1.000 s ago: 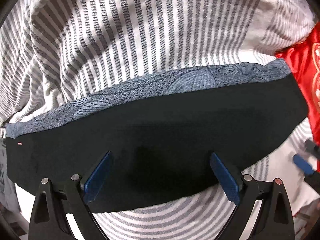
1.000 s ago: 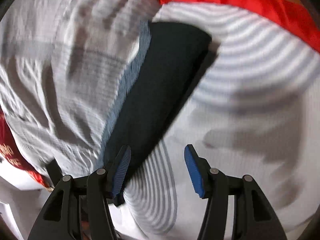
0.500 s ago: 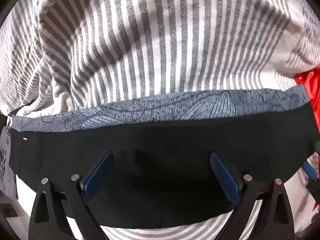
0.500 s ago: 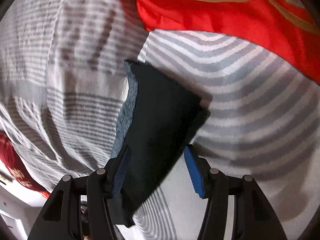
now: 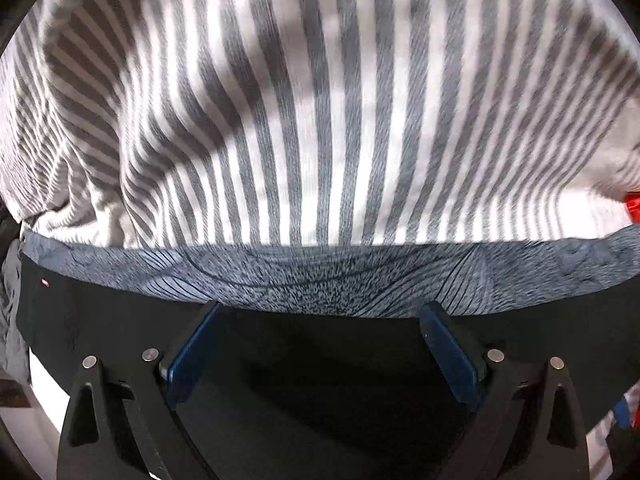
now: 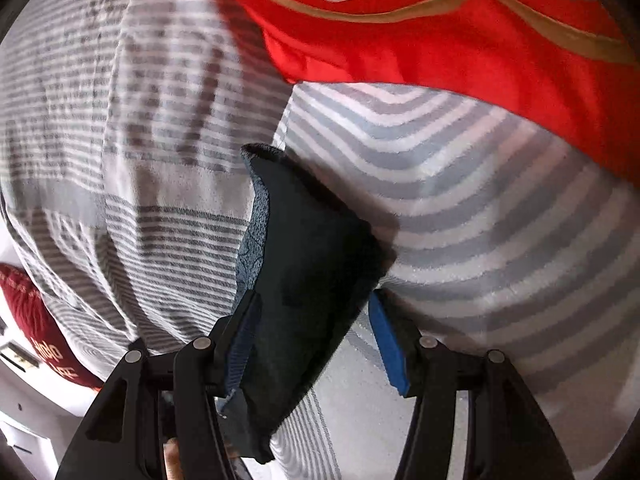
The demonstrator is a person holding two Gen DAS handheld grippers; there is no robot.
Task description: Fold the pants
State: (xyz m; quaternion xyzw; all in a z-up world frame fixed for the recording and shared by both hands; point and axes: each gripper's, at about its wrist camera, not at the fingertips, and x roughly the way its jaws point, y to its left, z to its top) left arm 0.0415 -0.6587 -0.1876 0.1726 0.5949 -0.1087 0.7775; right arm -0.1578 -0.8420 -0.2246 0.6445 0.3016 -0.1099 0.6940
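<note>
Both grippers gape wide, holding nothing: left gripper over the pants, right gripper straddling their end. Closing now may pinch the bedsheet too.

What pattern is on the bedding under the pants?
Grey and white stripes on the bedding, clearest in the left wrist view.
</note>
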